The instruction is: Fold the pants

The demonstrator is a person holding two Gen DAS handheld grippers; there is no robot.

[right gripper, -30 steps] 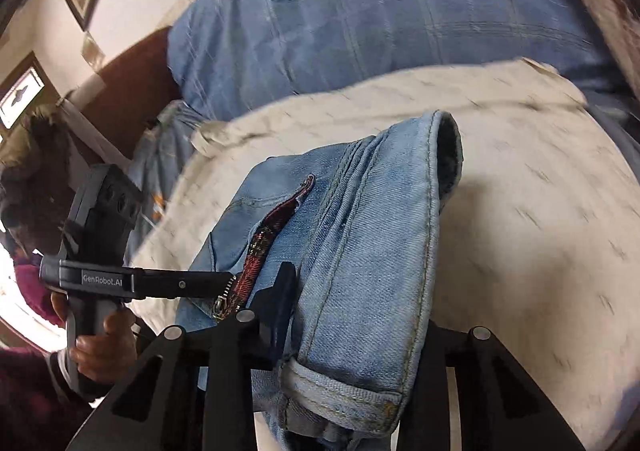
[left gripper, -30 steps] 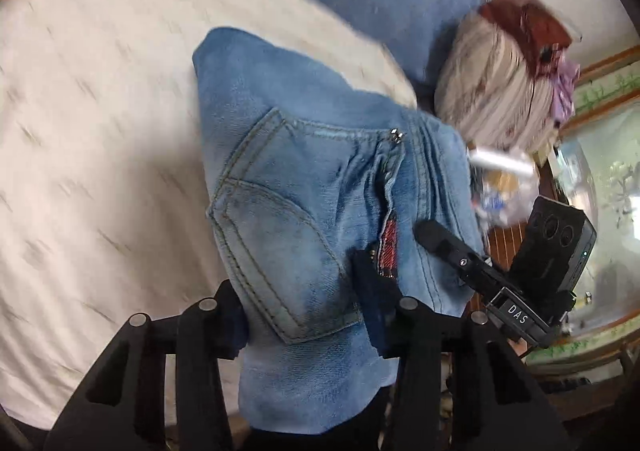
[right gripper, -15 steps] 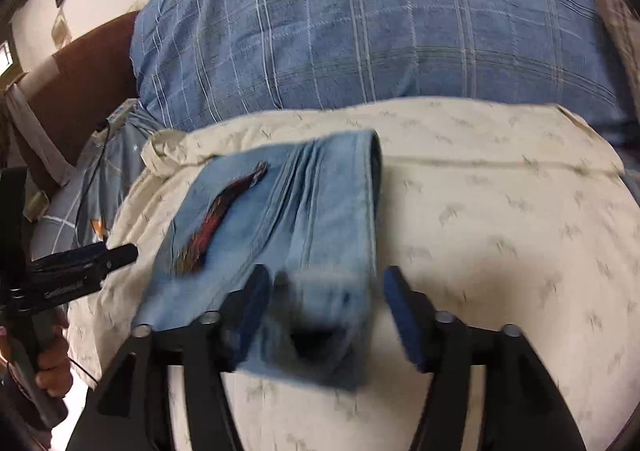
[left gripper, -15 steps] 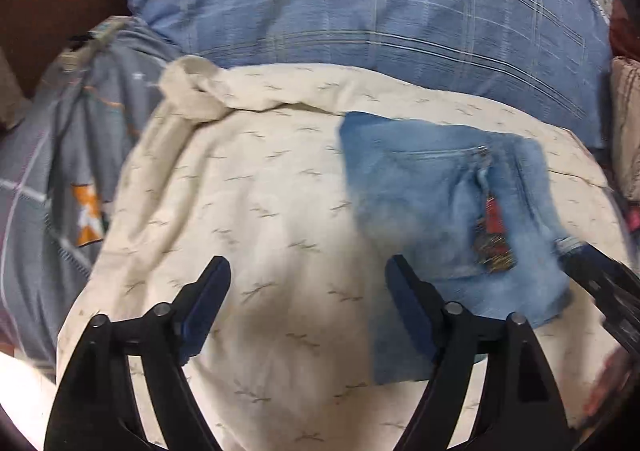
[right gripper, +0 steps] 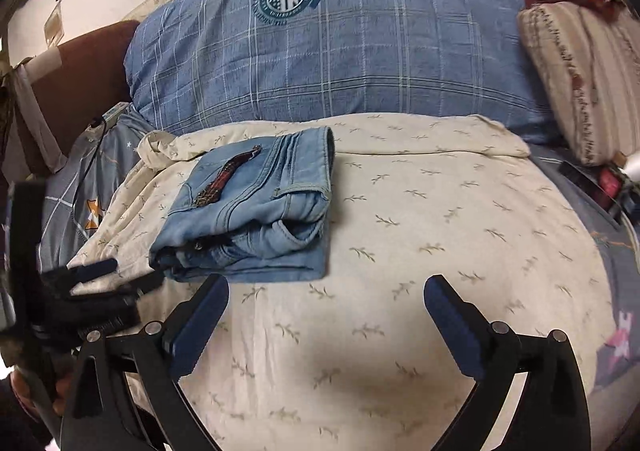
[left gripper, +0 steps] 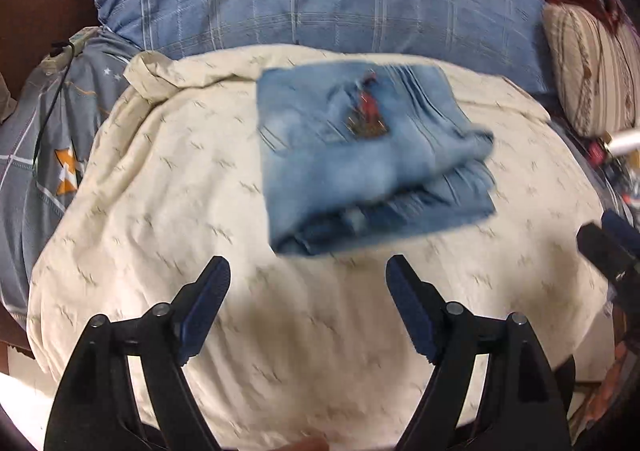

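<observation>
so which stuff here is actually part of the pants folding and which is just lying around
Part of the job:
- folded jeans, lying on the cream sheet
- left claw, open, clear of the jeans
- right claw, open, clear of the jeans

Just lying about:
- blue plaid pillow
- striped cushion
- grey star-print cover

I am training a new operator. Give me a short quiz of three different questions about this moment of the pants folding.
1. True or false: the left gripper grips the jeans.
2. The jeans lie on: A) the cream blanket; B) the blue plaid pillow; C) the floor.
3. Fill in: the right gripper is ____.

Key: 1 false; 2 A; 3 open
</observation>
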